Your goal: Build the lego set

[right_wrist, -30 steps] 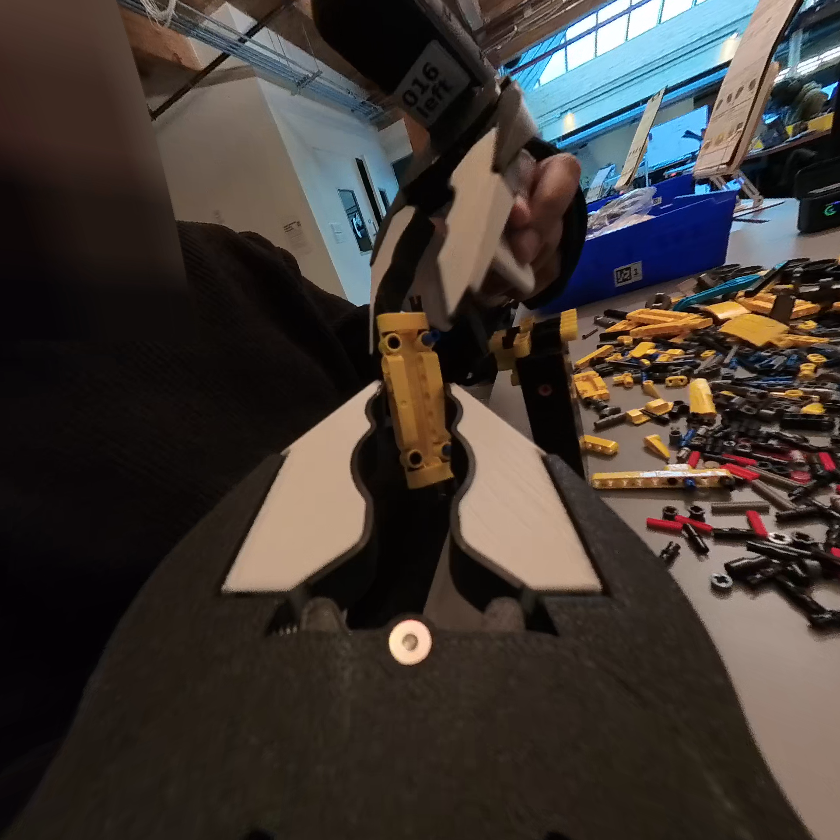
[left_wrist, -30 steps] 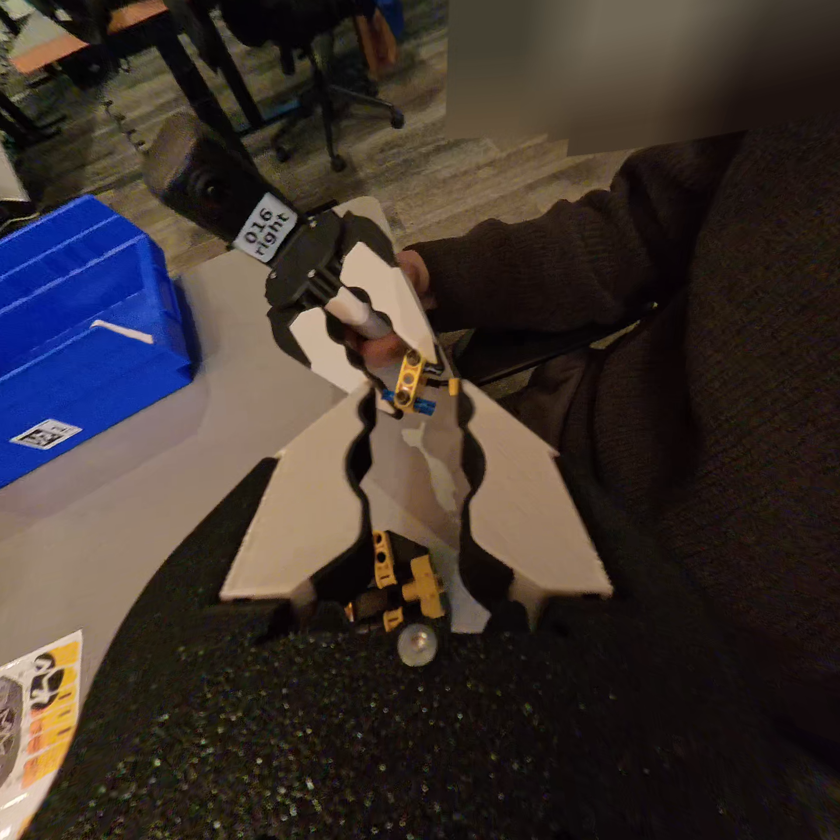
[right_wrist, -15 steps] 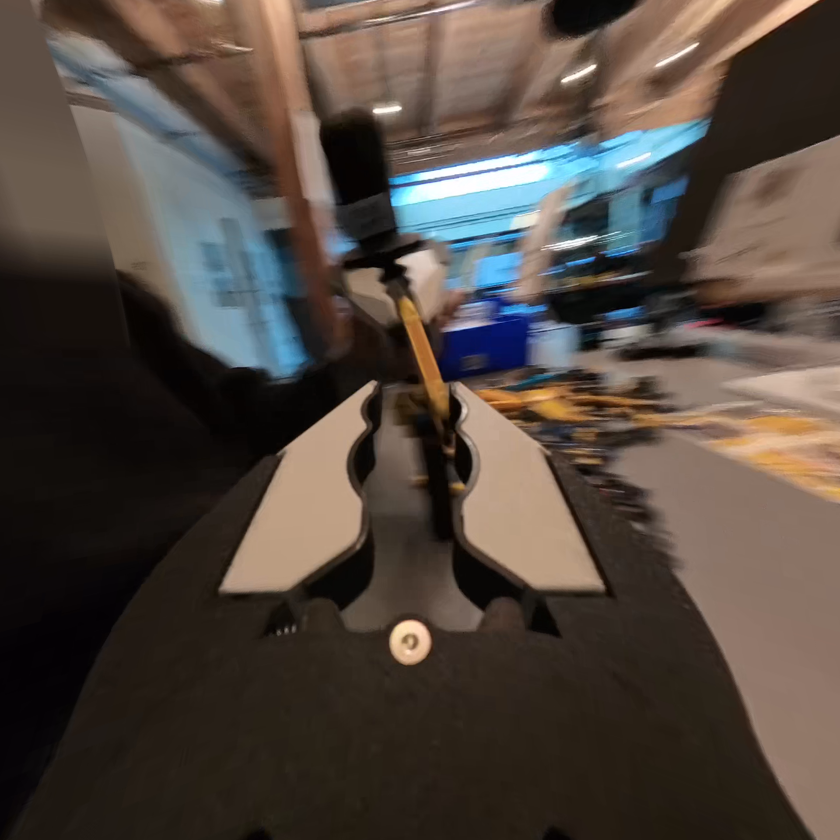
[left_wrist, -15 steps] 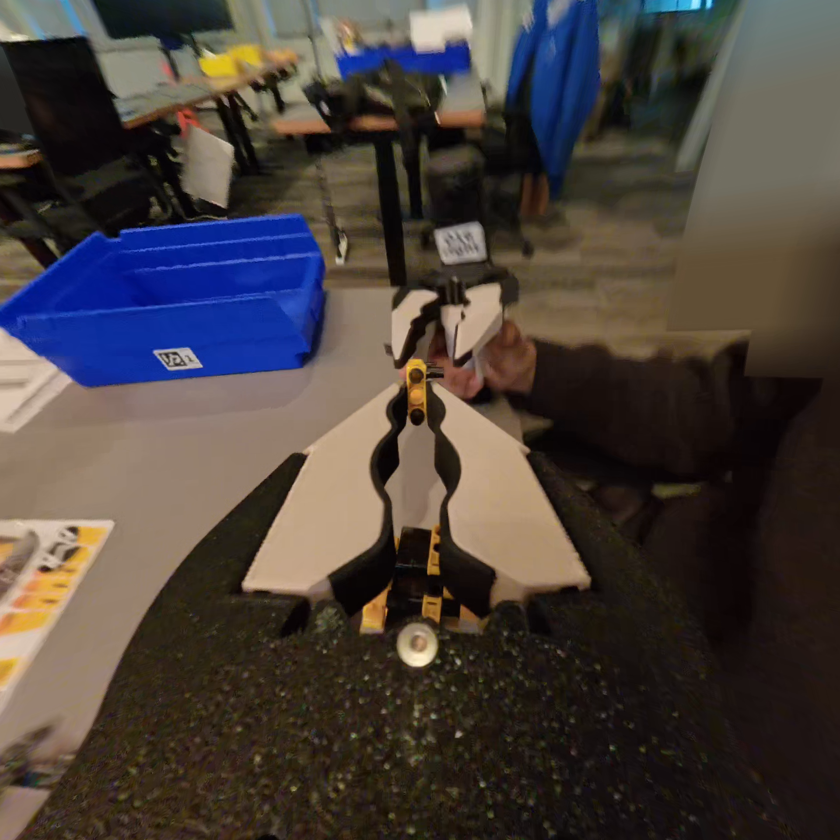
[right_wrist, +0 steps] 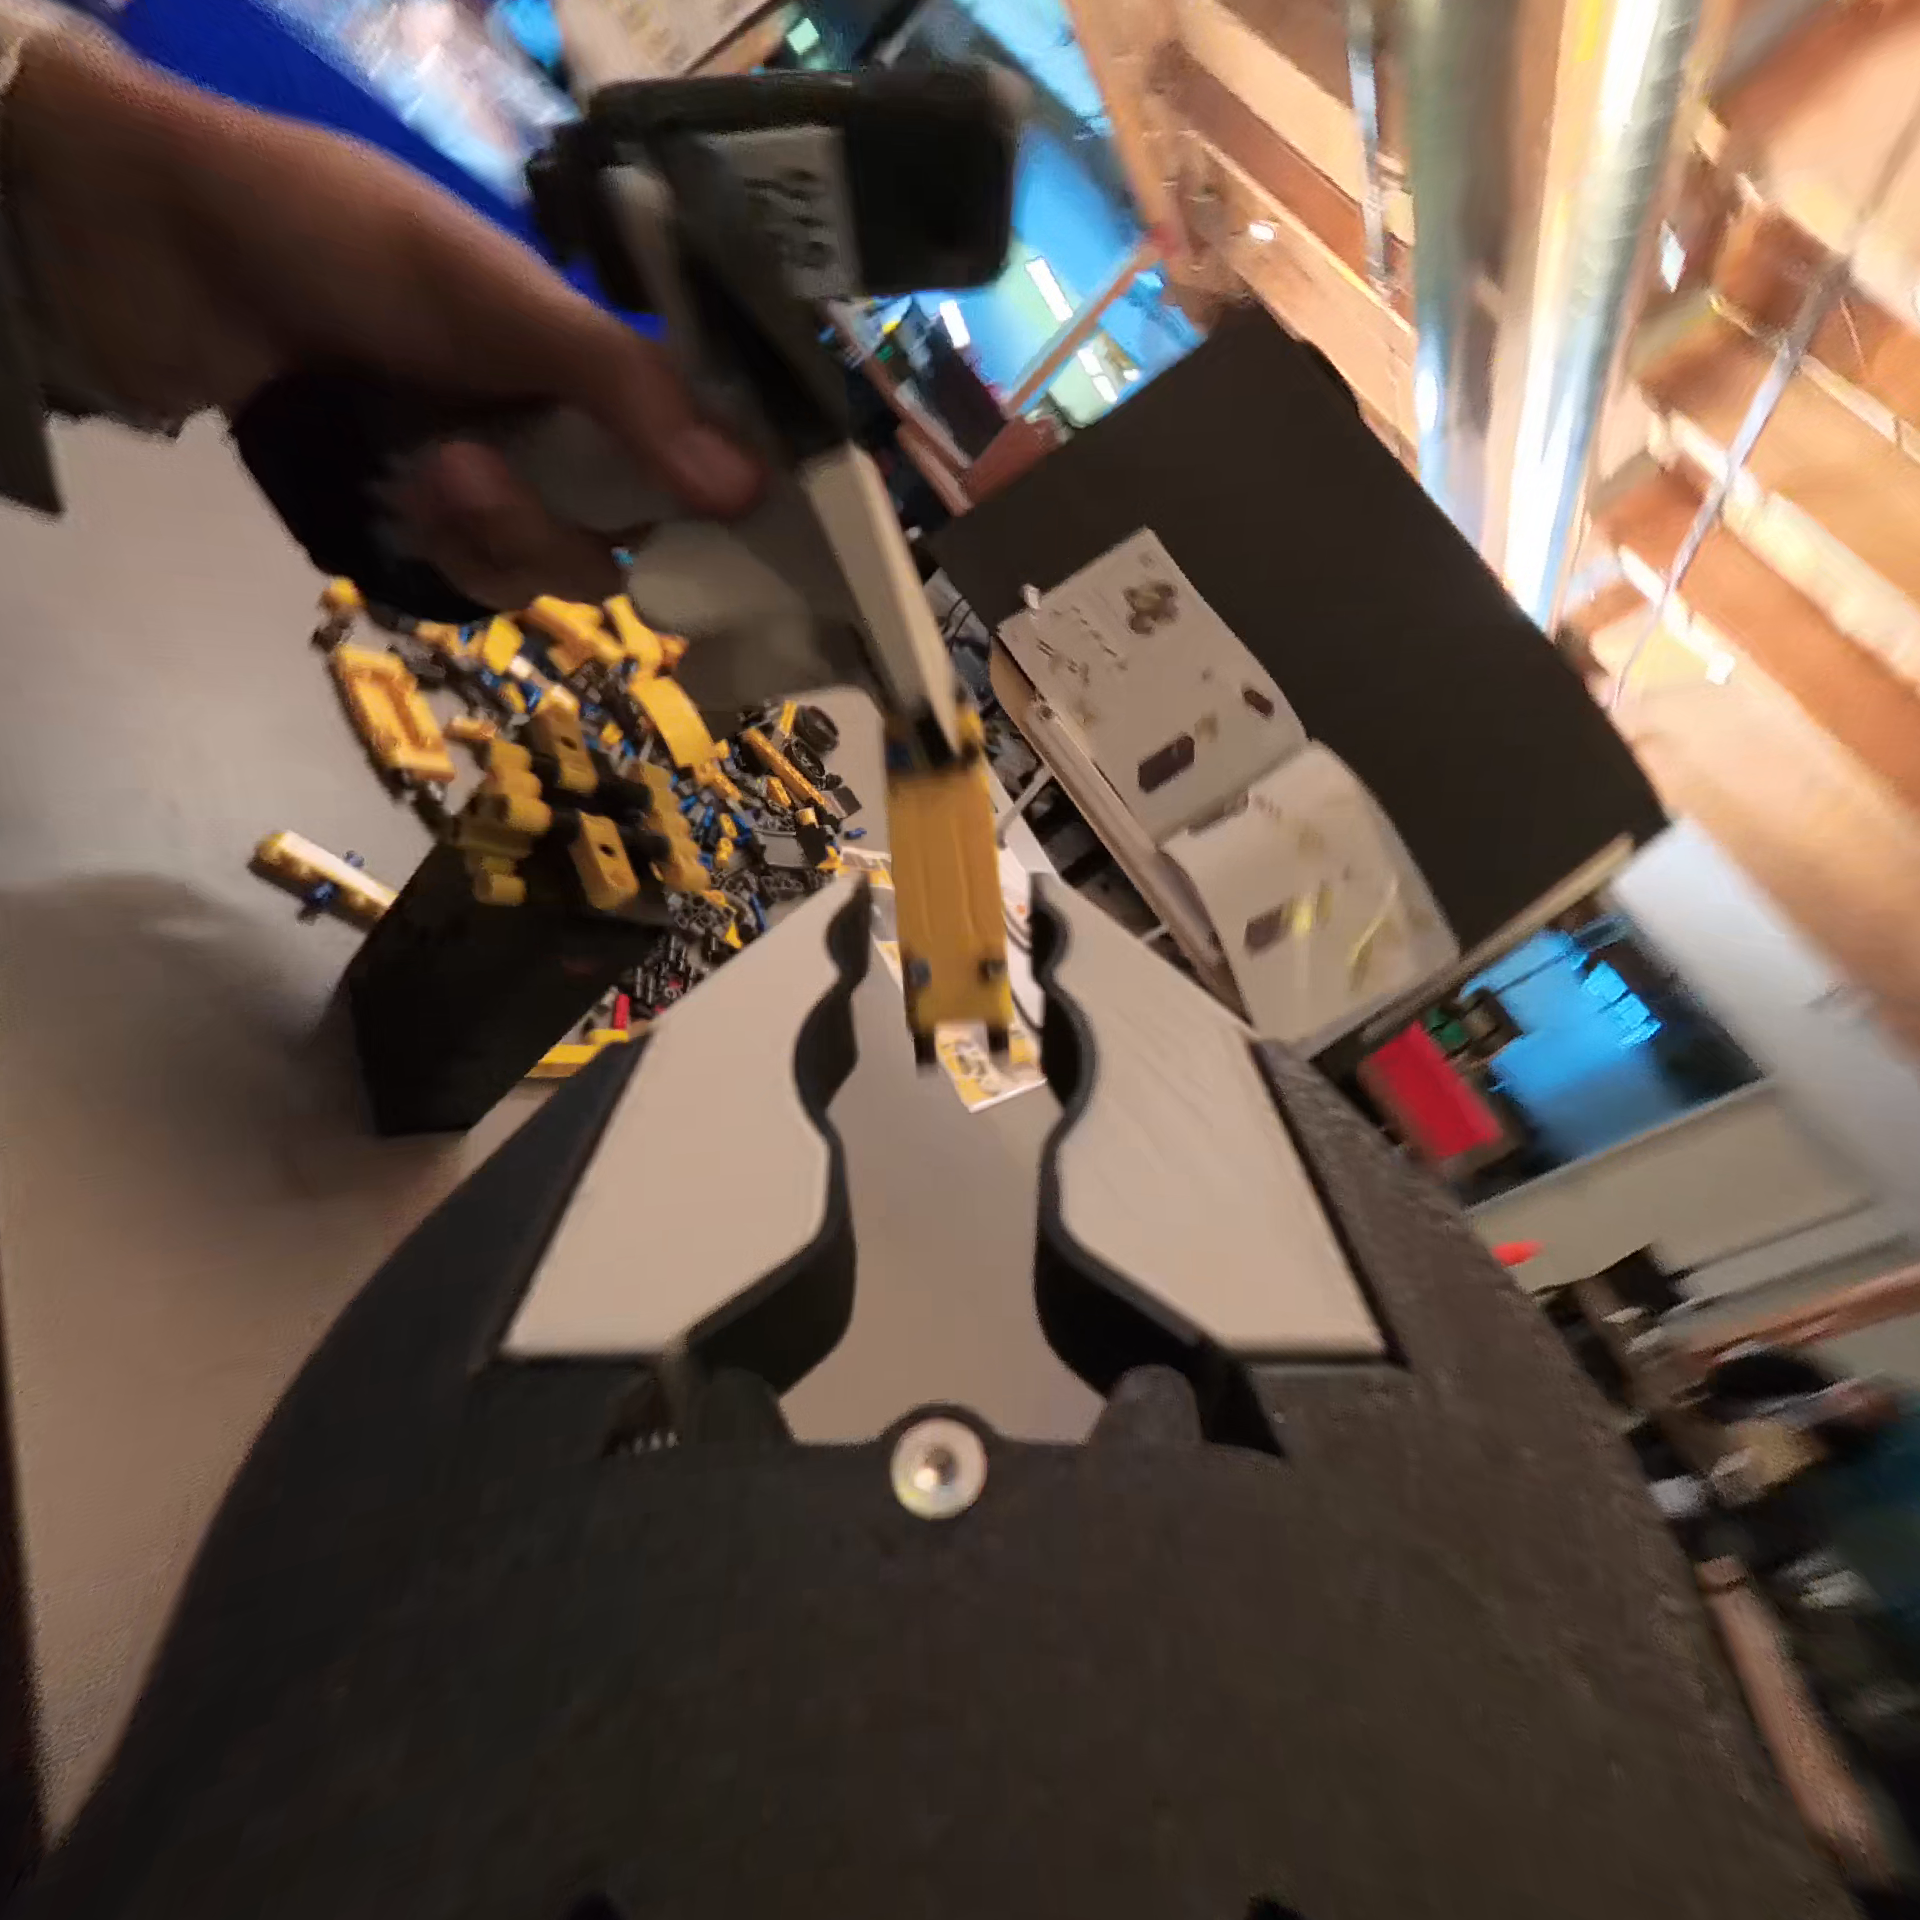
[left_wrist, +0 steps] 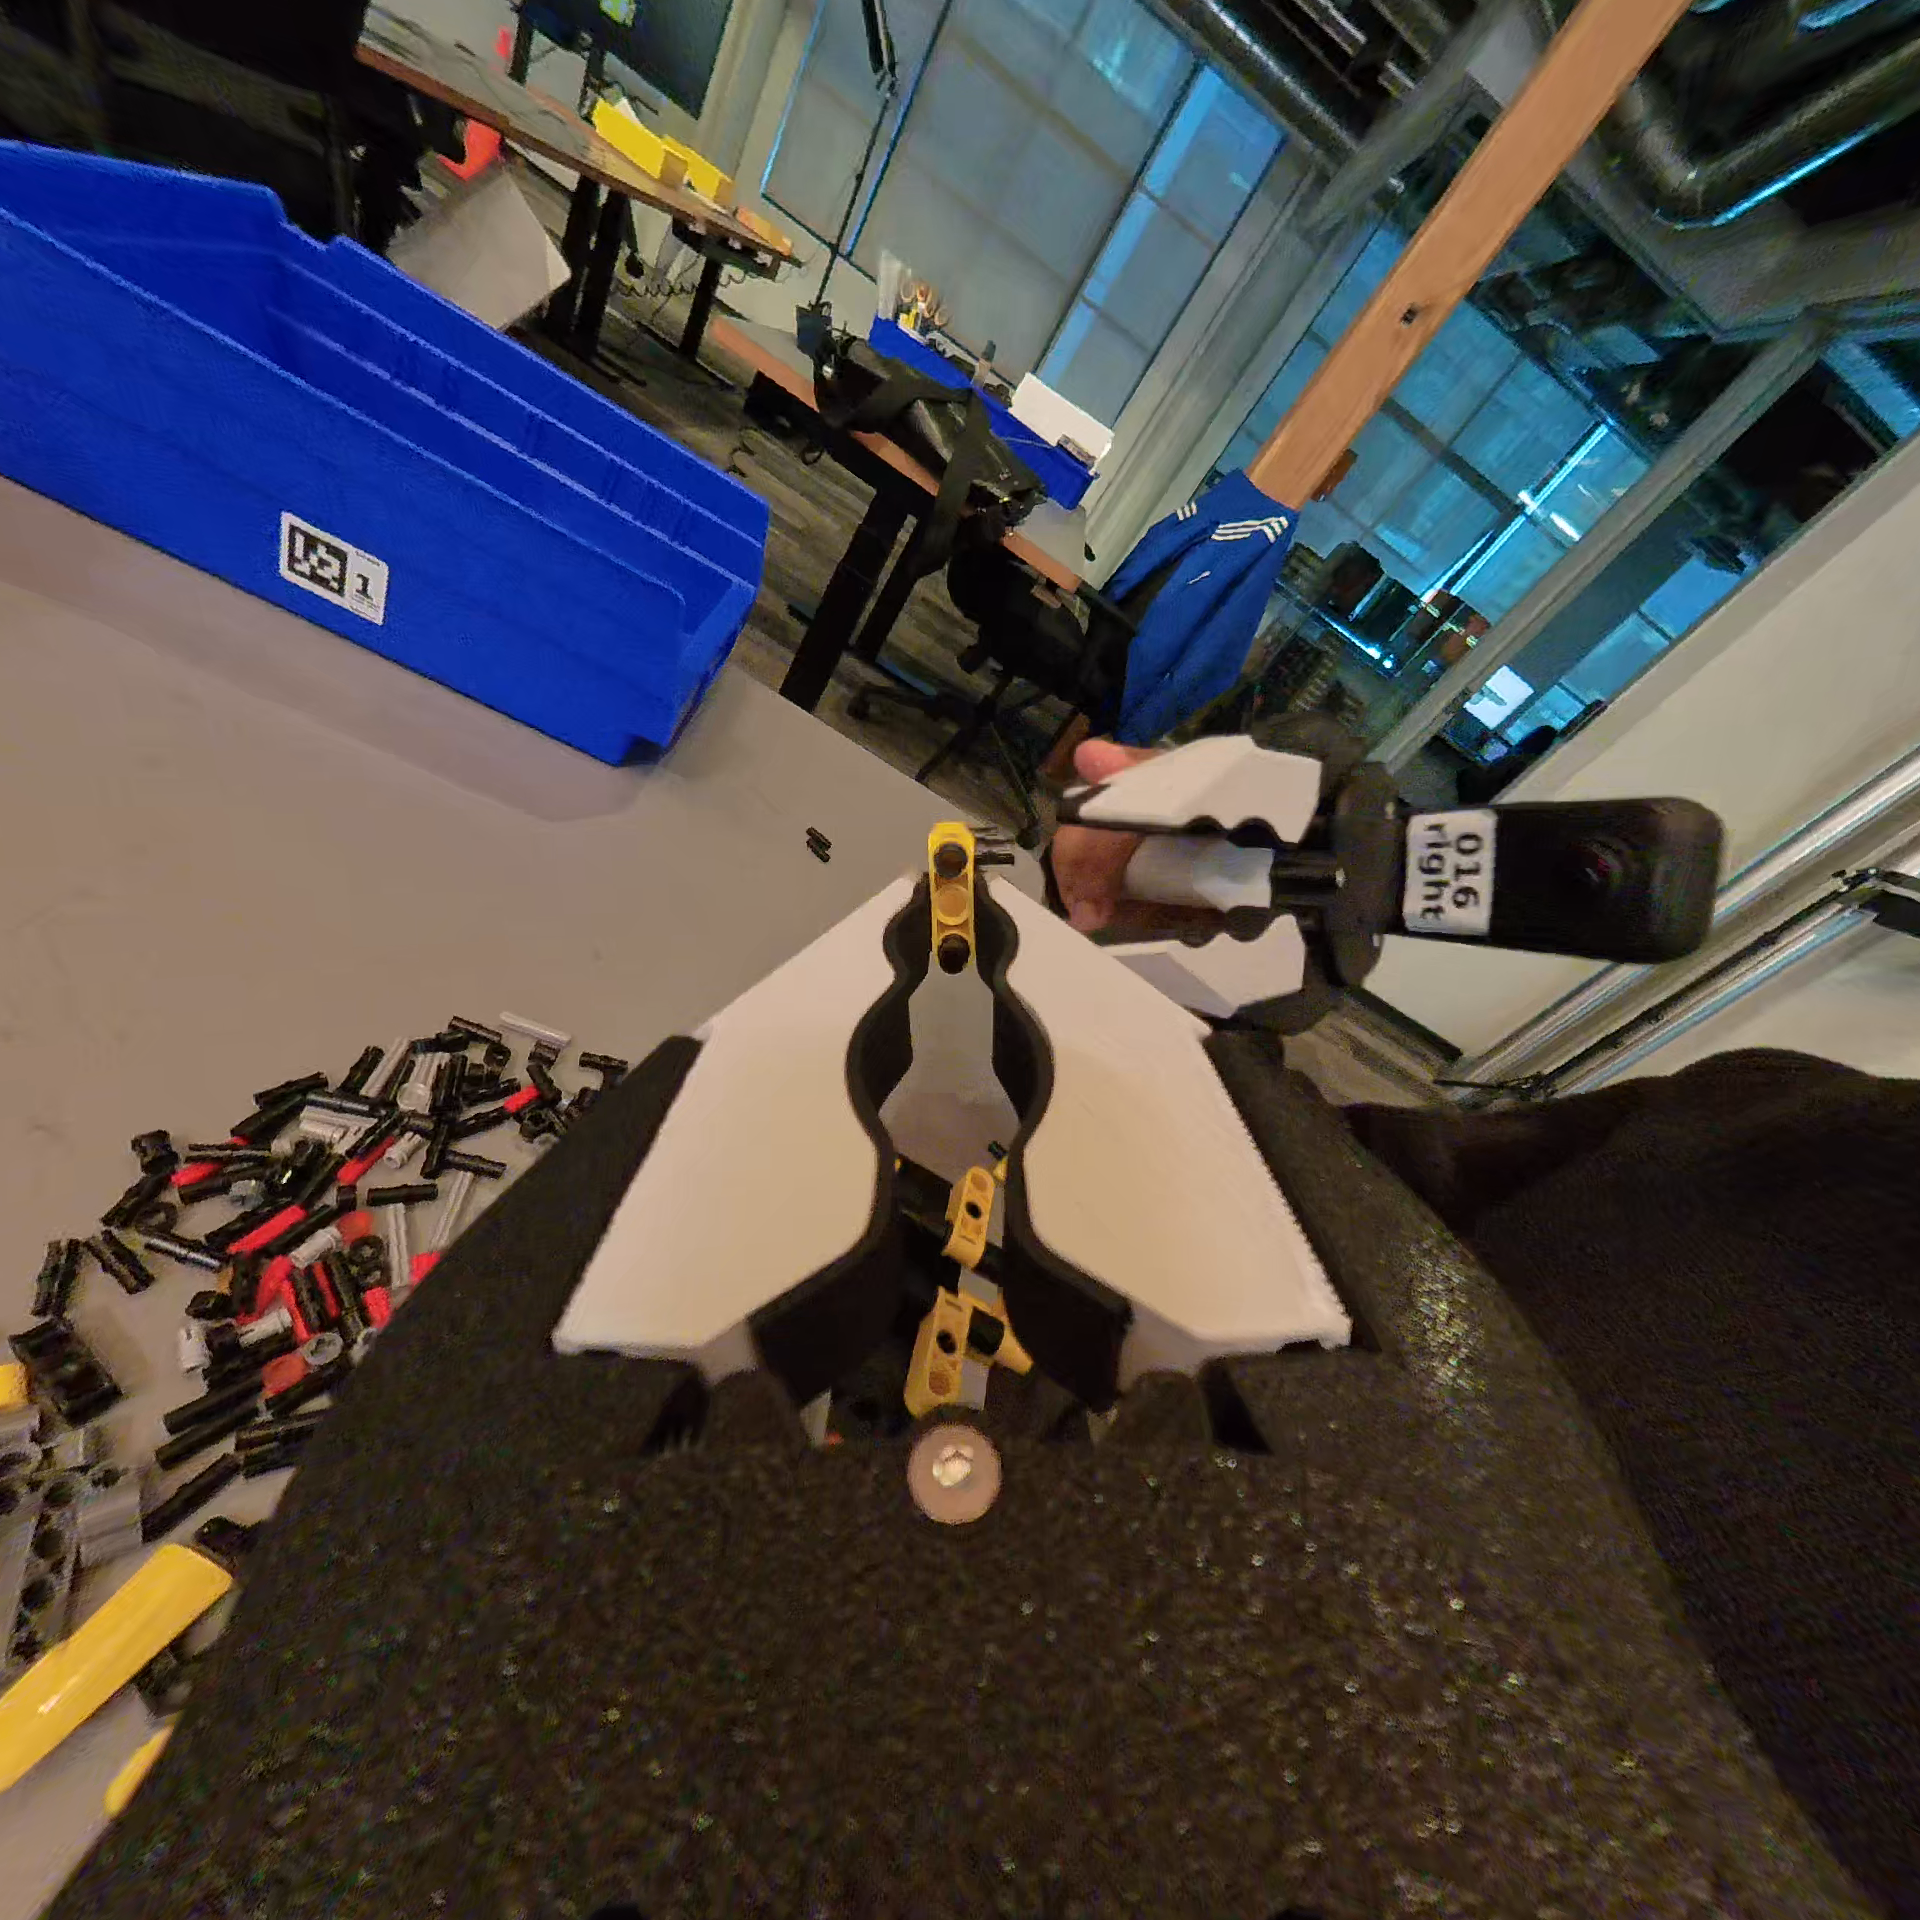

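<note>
My left gripper (left_wrist: 951, 899) is shut on a yellow beam assembly (left_wrist: 952, 904). The beam is pinched at the fingertips, and more yellow and black parts of it show far back between the fingers (left_wrist: 961, 1299). In the right wrist view the same yellow assembly (right_wrist: 948, 914) hangs from the left gripper's fingers (right_wrist: 883, 603), held by a hand. My right gripper (right_wrist: 951, 909) is open, with the yellow piece in the gap between its tips and apparently not clamped. In the left wrist view the right gripper (left_wrist: 1101, 883) is just right of the beam, open.
A blue bin (left_wrist: 416, 499) stands on the grey table (left_wrist: 312, 831). A pile of black, red and grey pins (left_wrist: 312, 1195) lies to the left. A black block (right_wrist: 488, 987), a heap of yellow parts (right_wrist: 582, 727) and an open booklet (right_wrist: 1195, 748) lie ahead. The grippers' ends are close to 4 cm from one another. It is some 10 cm from my right tips to the black block (right_wrist: 488, 987).
My right gripper was shut on the yellow beam and has now opened. The beam stays in my left gripper. Both grippers have swung round and tilted upward.
</note>
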`<act>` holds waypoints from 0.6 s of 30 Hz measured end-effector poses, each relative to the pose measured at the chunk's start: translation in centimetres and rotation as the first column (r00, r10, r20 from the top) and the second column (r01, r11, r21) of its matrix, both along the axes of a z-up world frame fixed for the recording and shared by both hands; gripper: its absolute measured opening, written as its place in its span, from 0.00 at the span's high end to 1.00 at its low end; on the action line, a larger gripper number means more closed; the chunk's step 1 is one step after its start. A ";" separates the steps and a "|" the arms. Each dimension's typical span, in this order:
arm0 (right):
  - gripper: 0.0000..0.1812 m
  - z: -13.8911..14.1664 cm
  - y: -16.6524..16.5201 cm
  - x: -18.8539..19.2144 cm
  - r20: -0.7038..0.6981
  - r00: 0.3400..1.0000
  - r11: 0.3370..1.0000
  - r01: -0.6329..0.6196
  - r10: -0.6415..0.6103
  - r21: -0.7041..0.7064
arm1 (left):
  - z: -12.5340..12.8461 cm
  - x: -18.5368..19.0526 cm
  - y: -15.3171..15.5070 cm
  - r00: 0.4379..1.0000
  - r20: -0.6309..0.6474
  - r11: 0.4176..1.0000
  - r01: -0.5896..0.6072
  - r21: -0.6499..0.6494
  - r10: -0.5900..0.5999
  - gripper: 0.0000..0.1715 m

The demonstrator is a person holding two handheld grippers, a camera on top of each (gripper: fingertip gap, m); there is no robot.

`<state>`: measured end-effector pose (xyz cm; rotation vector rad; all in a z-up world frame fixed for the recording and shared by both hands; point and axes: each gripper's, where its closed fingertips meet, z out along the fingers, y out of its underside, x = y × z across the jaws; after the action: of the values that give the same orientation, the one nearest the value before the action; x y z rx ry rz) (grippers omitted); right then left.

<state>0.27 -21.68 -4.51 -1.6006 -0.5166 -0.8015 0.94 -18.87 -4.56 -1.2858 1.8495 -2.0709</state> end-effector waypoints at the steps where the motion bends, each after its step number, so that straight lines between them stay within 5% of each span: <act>1: 0.86 -0.1 0.7 -0.3 0.030 1.000 0.999 0.004 -0.003 -0.036 | 0.0 -0.1 -0.1 1.000 -0.001 1.000 0.004 -0.006 -0.004 0.96; 11: 0.85 -0.7 3.7 -0.5 0.223 0.974 0.957 0.105 -0.043 -0.272 | -0.4 -0.8 1.5 1.000 0.013 0.997 0.002 -0.077 -0.001 0.96; 18: 0.82 -1.7 4.6 0.2 0.196 0.978 0.908 0.144 -0.070 -0.393 | 0.4 -2.4 1.5 0.996 0.000 0.973 0.085 -0.216 -0.087 0.96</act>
<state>0.48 -17.09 -6.17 -1.9636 -0.7674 -0.9714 -1.44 -17.40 -4.16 -1.2819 1.7527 -2.3722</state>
